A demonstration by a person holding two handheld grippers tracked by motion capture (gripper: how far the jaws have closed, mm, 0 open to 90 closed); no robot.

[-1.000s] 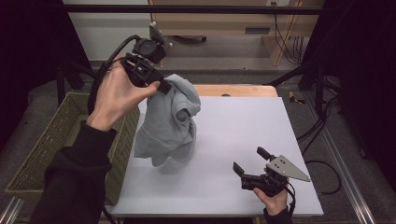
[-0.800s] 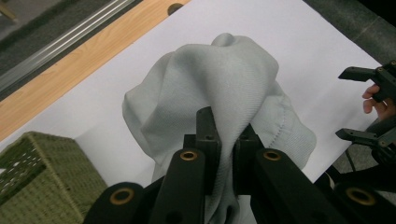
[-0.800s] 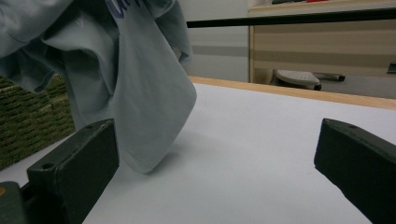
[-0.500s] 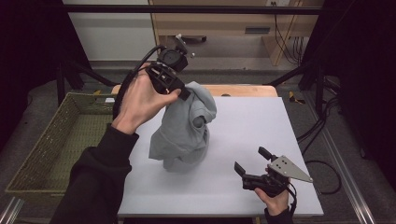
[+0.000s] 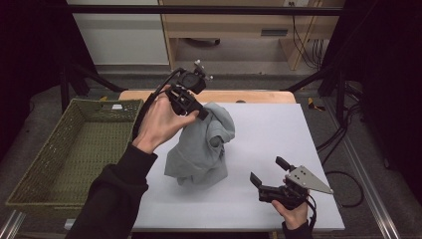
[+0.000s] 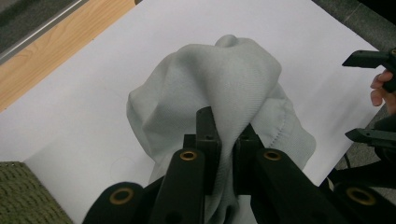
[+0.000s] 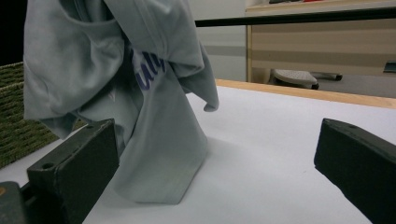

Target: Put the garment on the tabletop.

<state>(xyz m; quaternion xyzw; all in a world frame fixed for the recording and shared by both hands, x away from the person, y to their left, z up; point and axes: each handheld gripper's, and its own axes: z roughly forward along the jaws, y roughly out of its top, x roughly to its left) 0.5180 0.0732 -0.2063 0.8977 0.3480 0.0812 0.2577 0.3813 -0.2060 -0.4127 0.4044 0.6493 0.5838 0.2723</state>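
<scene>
The grey shirt [image 5: 201,149] is pinched at its top by the left tool [image 5: 191,102] and hangs down to the white table [image 5: 278,124], while the right tool [image 5: 271,177], spread wide and holding nothing, is kept low beside its bottom end.
</scene>
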